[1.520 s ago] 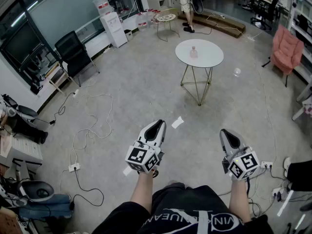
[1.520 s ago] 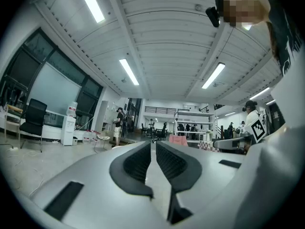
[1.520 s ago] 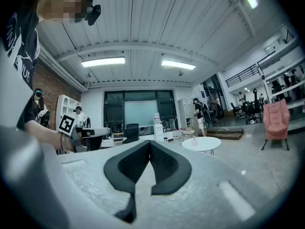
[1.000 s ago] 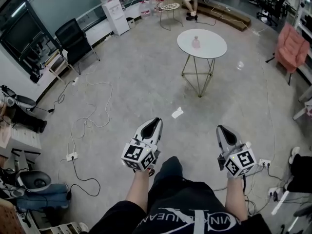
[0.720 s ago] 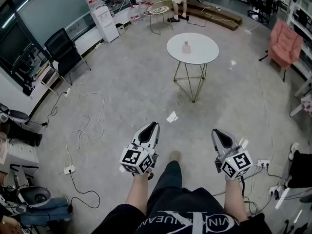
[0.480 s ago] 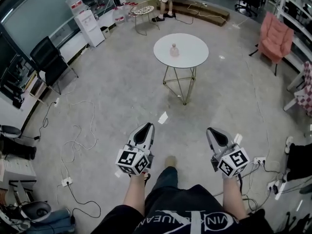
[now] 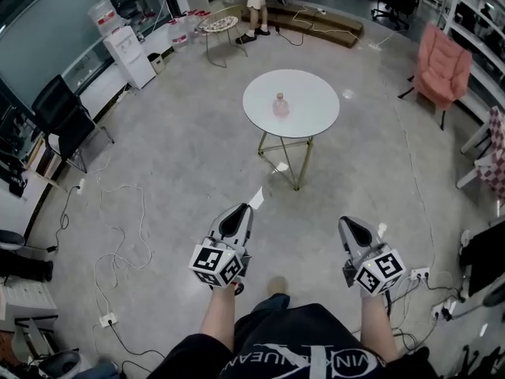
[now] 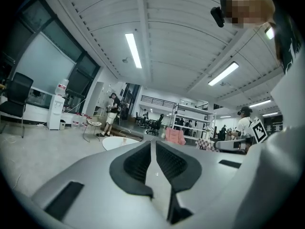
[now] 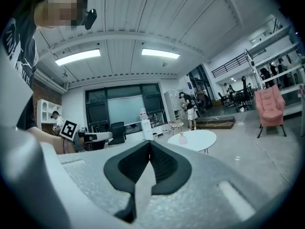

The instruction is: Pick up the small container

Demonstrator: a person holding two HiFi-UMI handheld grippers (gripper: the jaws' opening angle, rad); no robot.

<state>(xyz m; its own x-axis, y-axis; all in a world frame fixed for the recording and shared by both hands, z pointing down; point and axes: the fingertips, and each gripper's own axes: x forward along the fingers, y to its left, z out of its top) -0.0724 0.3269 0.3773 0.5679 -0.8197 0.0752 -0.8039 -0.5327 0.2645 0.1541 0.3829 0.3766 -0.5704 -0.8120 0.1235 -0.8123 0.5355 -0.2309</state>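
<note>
A small pink container stands upright on a round white table.

A round, white, thin-legged counter stands on a grey concrete floor. One small pink container stands upright on its top, a little left of the middle in the head view. On the floor just in front of the counter lies a white paper scrap, and loose cables trail across the floor well off to the left.
</note>
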